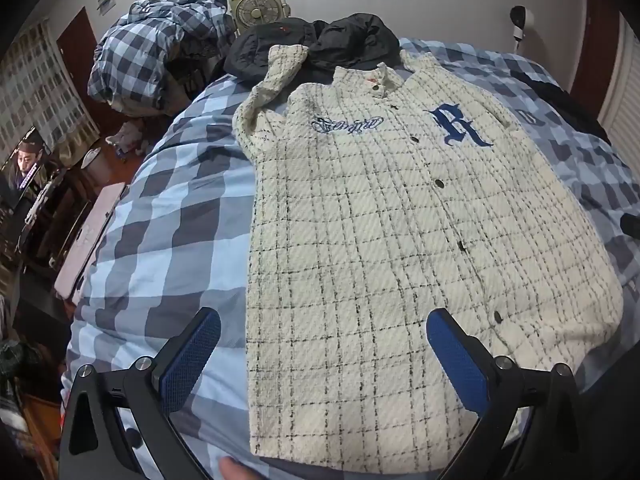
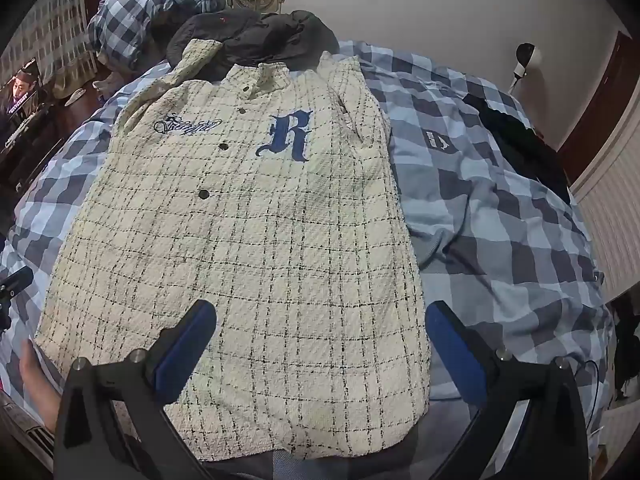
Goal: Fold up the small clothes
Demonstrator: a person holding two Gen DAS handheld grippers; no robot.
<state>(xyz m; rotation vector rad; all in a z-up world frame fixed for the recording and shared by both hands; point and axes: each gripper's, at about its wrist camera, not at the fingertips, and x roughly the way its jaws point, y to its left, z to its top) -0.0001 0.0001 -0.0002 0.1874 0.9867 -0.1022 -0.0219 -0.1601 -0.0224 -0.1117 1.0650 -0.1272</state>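
Note:
A cream jacket [image 1: 400, 240] with a thin black check, dark snap buttons and a blue letter R lies flat, front up, on the bed. It also shows in the right wrist view [image 2: 248, 232]. Its sleeves are tucked in along the sides. My left gripper [image 1: 323, 326] is open and empty, hovering over the jacket's lower left part near the hem. My right gripper [image 2: 321, 318] is open and empty, hovering over the lower right part near the hem. The left gripper's tip [image 2: 16, 280] shows at the left edge of the right wrist view.
The bed has a blue and grey checked cover [image 1: 168, 208]. A black garment [image 1: 320, 44] lies past the collar. A bunched checked duvet [image 1: 160, 44] and a fan [image 1: 256, 4] are at the far left. A dark garment [image 2: 520, 136] lies at the right.

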